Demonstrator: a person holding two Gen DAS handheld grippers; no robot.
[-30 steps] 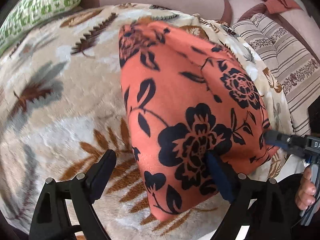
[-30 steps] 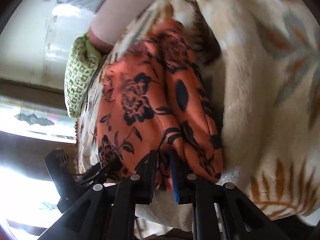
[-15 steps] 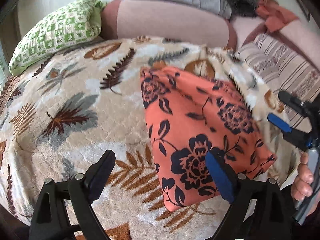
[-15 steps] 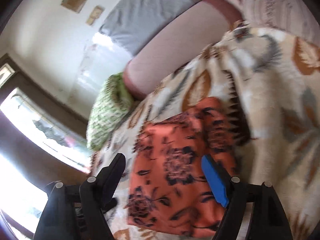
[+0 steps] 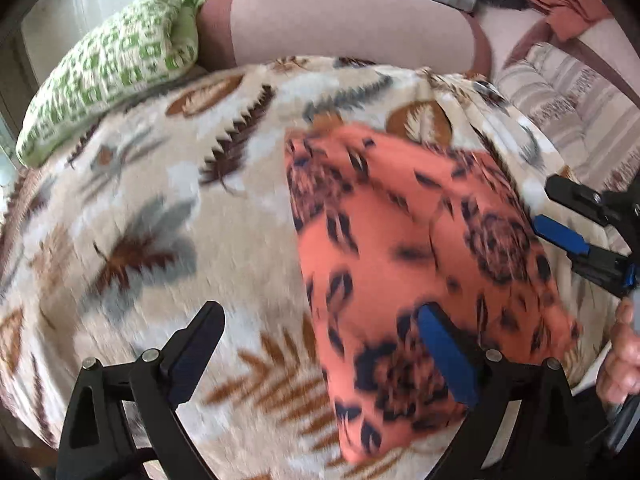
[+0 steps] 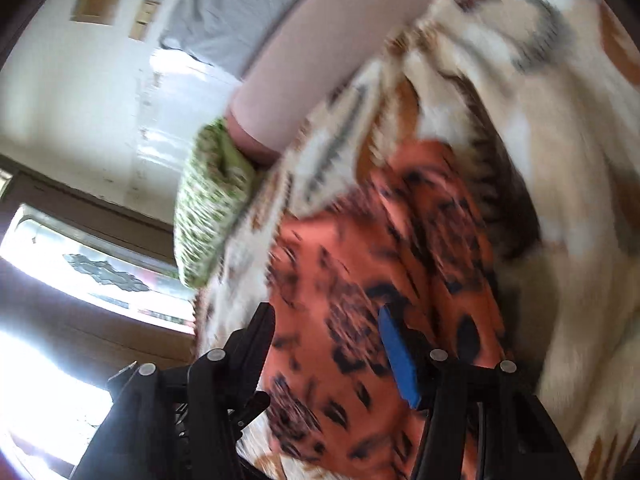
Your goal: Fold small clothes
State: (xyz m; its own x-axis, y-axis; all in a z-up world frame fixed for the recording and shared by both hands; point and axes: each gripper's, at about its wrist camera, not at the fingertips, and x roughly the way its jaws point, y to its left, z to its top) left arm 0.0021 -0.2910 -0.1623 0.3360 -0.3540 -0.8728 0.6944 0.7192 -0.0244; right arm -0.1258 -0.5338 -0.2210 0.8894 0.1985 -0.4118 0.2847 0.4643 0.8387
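Here, the folded cloth (image 5: 404, 248) (orange w/ black flowers) is seen lying flat on the blanket (image 5: 160, 208), toward its right part in the left wrist view. The left gripper (image 5: 316, 344) is seen w/ fingers wide apart and opening; one finger is over bare blanket left of the cloth, the blue-padded one over the cloth's near part. Nothing is clamped; whether that pad touches the fabric can't be told.

Only the left view shows the right gripper (image 5: 560, 216) from outside: it is at the cloth's right edge, fingers apart w/ a gap between the black finger and the blue pad, apart from the fabric. A hand (image 5: 620, 356) is seen under it, cut off by the frame edge. A green pillow (image 5: 108, 64) lies beyond the blanket's far left, a pink bolster (image 5: 340, 24) behind the cloth, a striped cushion (image 5: 568, 100) to the cloth's far right.

Only the right wrist view shows a wall (image 6: 80, 92) and a bright window (image 6: 100, 276) left of the cloth (image 6: 360, 288). There the right gripper (image 6: 324, 344) is seen w/ jaws partly apart and closing, the cloth behind the gap, nothing pinched.

Both views are motion-blurred; the flower print is smeared and fold lines are hard to make out. The cloth's near end is hidden behind gripper frames.
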